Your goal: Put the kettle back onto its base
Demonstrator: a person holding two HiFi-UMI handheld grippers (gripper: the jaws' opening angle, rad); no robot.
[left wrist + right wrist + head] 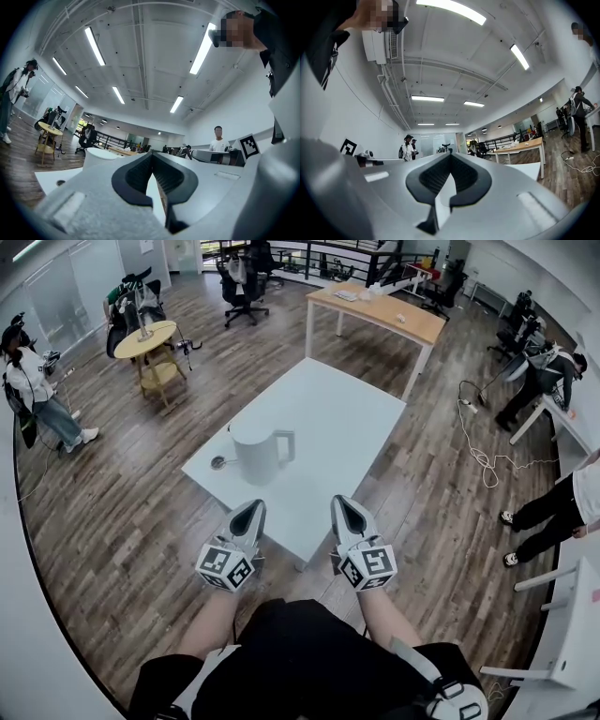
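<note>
A white table (361, 413) is seen on a wooden floor, with its near corner toward the person. On the tabletop a white kettle (258, 452) is stood upright close to the left corner, its handle turned to the right; it is not set on its base (218, 462), a small round disc lying just beside it at the left edge. The left gripper (251, 512) and right gripper (343, 509) are held side by side over the near edges, well short of the kettle, pointed roughly level. Both pairs of jaws are pressed together with nothing between them. Both forearms are stretched forward from the body.
</note>
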